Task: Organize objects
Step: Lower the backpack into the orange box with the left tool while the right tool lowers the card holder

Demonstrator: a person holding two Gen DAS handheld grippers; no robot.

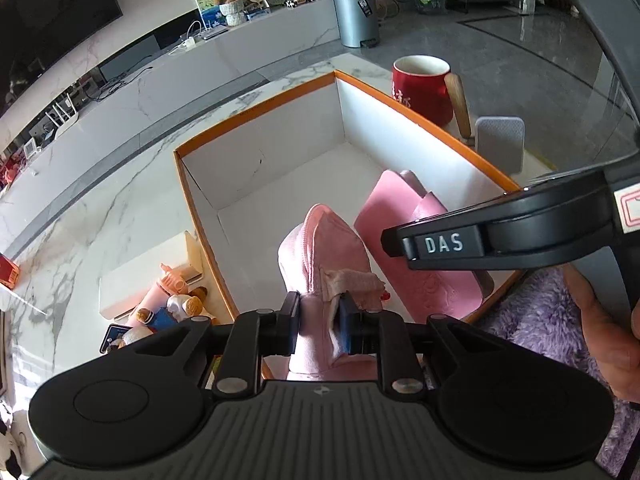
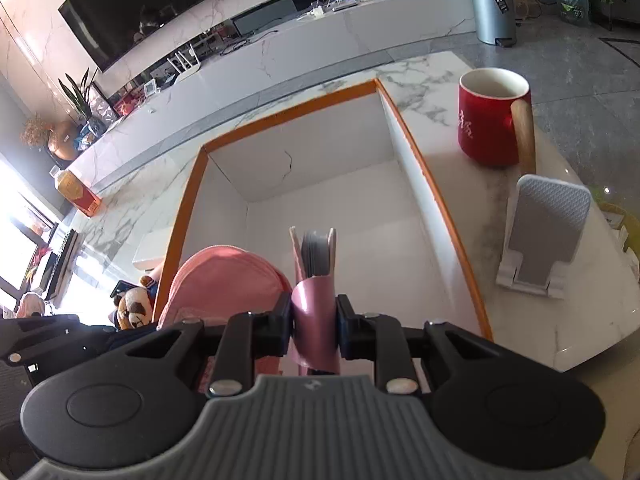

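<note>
A white open box with an orange rim (image 1: pixel 256 108) (image 2: pixel 288 114) sits on the marble table. My left gripper (image 1: pixel 320 322) is shut on a pink zip pouch (image 1: pixel 324 248), held over the box's near part; the pouch also shows in the right wrist view (image 2: pixel 228 276). My right gripper (image 2: pixel 314 326) is shut on a pink card holder (image 2: pixel 314 292) with grey cards in it, held upright over the box beside the pouch. In the left wrist view the card holder (image 1: pixel 404 248) leans inside the box under the right gripper's body (image 1: pixel 520 232).
A red mug with a wooden handle (image 2: pixel 494 118) (image 1: pixel 424 88) and a grey phone stand (image 2: pixel 544 232) (image 1: pixel 500 140) stand right of the box. Small toys (image 1: pixel 168 308) (image 2: pixel 134 308) and a white block (image 1: pixel 152 276) lie left of it. An orange pack (image 2: pixel 78 194) is far left.
</note>
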